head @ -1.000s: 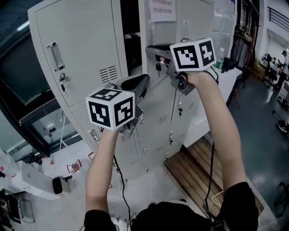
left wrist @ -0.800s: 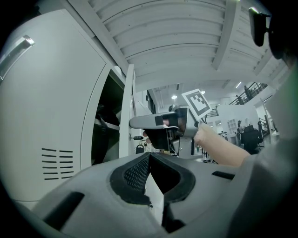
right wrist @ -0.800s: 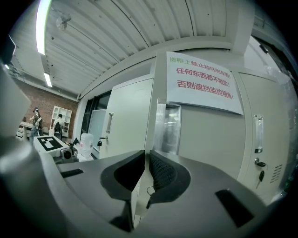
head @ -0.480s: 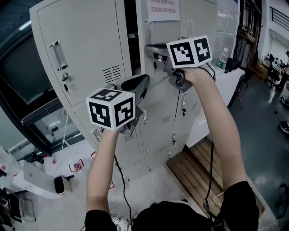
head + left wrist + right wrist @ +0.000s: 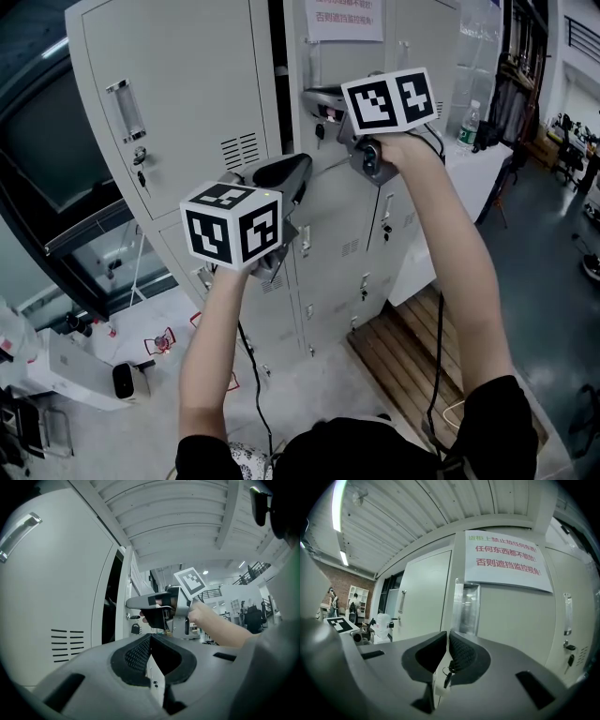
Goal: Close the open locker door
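Observation:
The grey locker door (image 5: 178,94) stands swung open to the left, with its handle (image 5: 125,108) facing me and a dark opening (image 5: 277,66) beside it. My left gripper (image 5: 305,169) is shut and empty, pointing at the lockers just below the door's lower right corner. In the left gripper view the door (image 5: 56,588) fills the left side beyond the left gripper (image 5: 150,637). My right gripper (image 5: 309,97) is shut and empty, held high against the locker front right of the opening. In the right gripper view the right gripper (image 5: 449,633) faces the lockers, and the open door (image 5: 424,597) shows to the left.
A paper sign (image 5: 342,19) is stuck on the locker right of the opening. Keys (image 5: 320,131) hang from locks on the lower lockers. A white table with a water bottle (image 5: 466,122) stands to the right, a wooden pallet (image 5: 412,347) lies on the floor, and a white machine (image 5: 66,370) sits at lower left.
My right gripper has edged up and left, closer to the locker front. The left gripper has stayed where it was. The door has not swung.

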Demonstrator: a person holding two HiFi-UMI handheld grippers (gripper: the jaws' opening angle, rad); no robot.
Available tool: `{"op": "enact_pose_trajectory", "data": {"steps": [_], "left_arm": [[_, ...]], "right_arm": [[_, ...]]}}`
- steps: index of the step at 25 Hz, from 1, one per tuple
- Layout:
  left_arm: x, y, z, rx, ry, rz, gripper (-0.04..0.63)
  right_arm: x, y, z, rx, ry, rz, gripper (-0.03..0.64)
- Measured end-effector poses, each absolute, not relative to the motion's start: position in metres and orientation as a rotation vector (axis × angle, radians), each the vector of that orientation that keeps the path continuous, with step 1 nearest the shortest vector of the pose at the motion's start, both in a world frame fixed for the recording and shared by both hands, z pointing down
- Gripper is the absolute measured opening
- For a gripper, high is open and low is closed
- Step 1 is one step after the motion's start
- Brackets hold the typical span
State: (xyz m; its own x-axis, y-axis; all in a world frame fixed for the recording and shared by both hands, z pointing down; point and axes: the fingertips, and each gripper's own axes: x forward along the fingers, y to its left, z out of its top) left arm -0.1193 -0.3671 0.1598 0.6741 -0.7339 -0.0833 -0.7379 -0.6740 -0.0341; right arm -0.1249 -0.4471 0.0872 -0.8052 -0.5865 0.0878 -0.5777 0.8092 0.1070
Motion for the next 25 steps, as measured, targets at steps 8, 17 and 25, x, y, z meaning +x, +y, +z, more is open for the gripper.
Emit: {"op": "enact_pose_trajectory", "data": {"steps": [8, 17, 25], "left_arm": [[-0.128, -0.367, 0.159, -2.812, 1.242, 0.095, 0.018], [-0.144, -0.369, 0.164, -2.808, 1.264, 0.088, 0.017], [-0.151, -0.374, 0.170, -2.809, 1.280, 0.065, 0.017]], "right_arm": [[-0.133, -0.461, 0.086, 0.985, -2.857, -0.098, 0.015], [-0.144, -0.479, 0.088, 1.046, -2.839, -0.094, 0.009], [-0.148, -0.489, 0.090, 1.060, -2.837, -0.085, 0.008]]}}
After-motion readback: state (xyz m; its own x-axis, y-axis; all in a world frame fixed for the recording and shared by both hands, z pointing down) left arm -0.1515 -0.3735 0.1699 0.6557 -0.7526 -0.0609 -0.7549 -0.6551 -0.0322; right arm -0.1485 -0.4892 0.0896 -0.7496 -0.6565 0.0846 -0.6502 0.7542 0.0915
